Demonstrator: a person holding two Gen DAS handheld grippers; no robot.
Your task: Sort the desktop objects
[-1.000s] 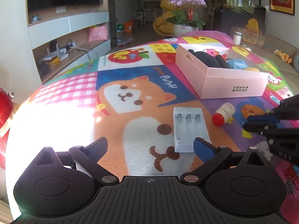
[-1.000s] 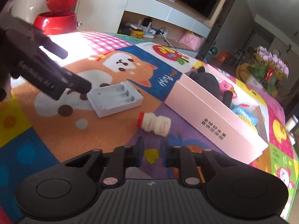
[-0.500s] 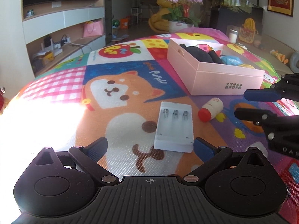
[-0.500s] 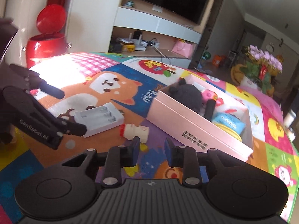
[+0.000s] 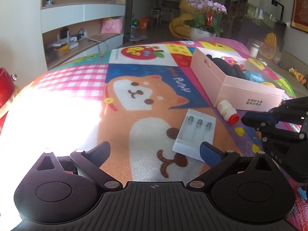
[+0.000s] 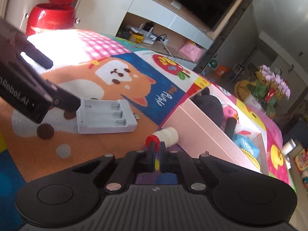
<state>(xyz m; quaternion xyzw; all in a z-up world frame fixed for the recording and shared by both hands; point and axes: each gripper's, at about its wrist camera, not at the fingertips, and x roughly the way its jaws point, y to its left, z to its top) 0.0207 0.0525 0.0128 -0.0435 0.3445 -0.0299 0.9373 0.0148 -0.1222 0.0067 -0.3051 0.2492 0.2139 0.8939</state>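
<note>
Where the puppy mat reads "PUPPY", "nRobot.AI" marks the left tool

Right tongs narrowed from a half-second-ago gap to jaws drawn together, nothing between them, tips now just short of the red cap of the small bottle. Bottle turned from lying across ahead of those tongs to cap-first toward them, its far end now up against the pink box. Charger now angled, near corner beside the right finger of the left tongs.
</note>
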